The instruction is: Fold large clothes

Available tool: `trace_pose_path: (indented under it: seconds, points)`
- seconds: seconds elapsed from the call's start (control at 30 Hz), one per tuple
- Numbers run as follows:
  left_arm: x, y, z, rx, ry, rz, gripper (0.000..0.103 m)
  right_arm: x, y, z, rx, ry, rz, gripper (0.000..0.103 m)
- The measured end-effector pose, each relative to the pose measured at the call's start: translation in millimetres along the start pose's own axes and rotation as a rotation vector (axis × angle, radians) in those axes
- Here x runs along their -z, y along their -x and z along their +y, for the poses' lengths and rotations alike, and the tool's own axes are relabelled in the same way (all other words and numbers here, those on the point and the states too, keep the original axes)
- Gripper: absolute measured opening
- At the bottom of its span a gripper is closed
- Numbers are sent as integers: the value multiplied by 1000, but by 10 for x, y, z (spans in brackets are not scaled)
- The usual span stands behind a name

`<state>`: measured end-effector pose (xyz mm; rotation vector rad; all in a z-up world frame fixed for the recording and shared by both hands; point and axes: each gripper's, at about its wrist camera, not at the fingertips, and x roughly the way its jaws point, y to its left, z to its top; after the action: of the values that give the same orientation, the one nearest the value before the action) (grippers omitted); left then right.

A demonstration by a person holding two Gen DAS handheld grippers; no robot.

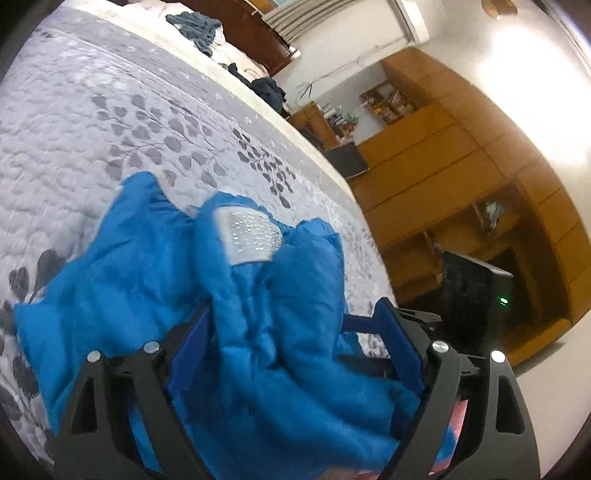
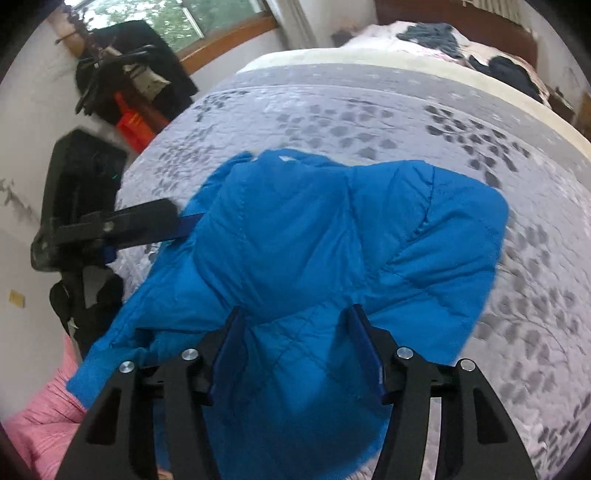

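A blue quilted jacket (image 2: 332, 240) lies bunched near the front edge of a bed with a grey leaf-print quilt (image 2: 369, 110). A silver sparkly patch (image 1: 251, 236) shows on it in the left wrist view. My left gripper (image 1: 291, 325) has its jaws wide apart, with bunched jacket (image 1: 258, 350) filling most of the gap and bed showing by the right fingertip. My right gripper (image 2: 295, 317) has its jaws closer together, pressed on a thick fold of the jacket. The left gripper (image 2: 162, 221) also shows in the right wrist view at the jacket's left edge.
Dark clothes (image 1: 199, 26) lie at the head of the bed. Wooden cabinets (image 1: 461, 155) and a black device (image 1: 476, 295) stand to the right of the bed. A black case (image 2: 81, 173) and hanging clothes (image 2: 129, 62) stand by the window wall. A pink sleeve (image 2: 48, 417) is at the lower left.
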<state>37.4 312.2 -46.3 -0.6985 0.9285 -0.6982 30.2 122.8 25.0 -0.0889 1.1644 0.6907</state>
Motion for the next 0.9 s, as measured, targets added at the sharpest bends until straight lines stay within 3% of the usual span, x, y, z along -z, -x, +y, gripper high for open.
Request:
trace_pose_path:
  seconds: [0.17,0.33,0.47,0.6,0.77,0.9]
  points:
    - [-43,-179,-123,3,-49,41,85,69,-58,14,-18,31,-18,59]
    - [-103,-368,-114,-84,-64,74,83,102,-41,-65,-62,25,-41,59]
    - [-85,-491,-168,-202,-117,93,64,141,10,-65,-52,42,-70,59]
    - [-94,-541,-212,-257,-154,81,42,244,184,-165,-74,19,-130,59]
    - [-55,-514,-294,-255,-186,44,26,480,516,-418,-103,-40,-246,62]
    - [-62,-463,-434,-194,-219,5,20,680,708,-794,-114,-164,-327,64]
